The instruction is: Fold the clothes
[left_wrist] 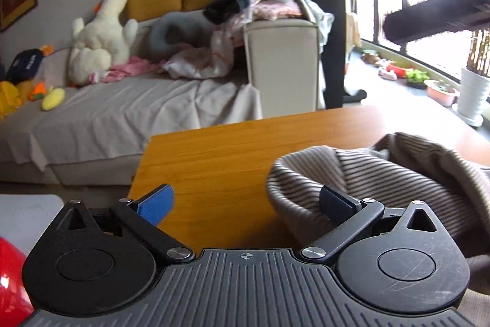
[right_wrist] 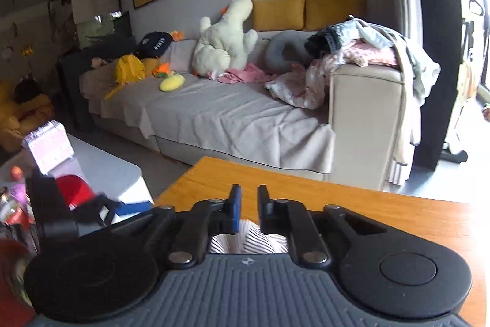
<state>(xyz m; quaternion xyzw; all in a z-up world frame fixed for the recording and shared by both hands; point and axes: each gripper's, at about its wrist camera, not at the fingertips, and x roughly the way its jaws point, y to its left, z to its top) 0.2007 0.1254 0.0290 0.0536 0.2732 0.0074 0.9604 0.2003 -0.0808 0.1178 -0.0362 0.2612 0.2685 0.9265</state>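
Observation:
A brown-and-cream striped garment (left_wrist: 382,173) lies bunched on the right part of the wooden table (left_wrist: 220,152). My left gripper (left_wrist: 246,204) is open wide at the table's near edge. Its right finger (left_wrist: 337,204) rests against the garment's rolled edge, and its blue-padded left finger (left_wrist: 156,204) hangs over bare wood. My right gripper (right_wrist: 248,206) has its fingers drawn close with a narrow gap. Striped fabric (right_wrist: 248,241) bunches up between their lower parts, so it looks pinched. The left gripper (right_wrist: 101,210) also shows at the left of the right wrist view.
Beyond the table (right_wrist: 337,198) stands a grey-covered sofa (right_wrist: 232,115) with a white plush duck (right_wrist: 226,39) and a heap of clothes on its arm (right_wrist: 367,51). A white side table (right_wrist: 101,170) with a red object sits left. Plant pots (left_wrist: 471,94) line the window.

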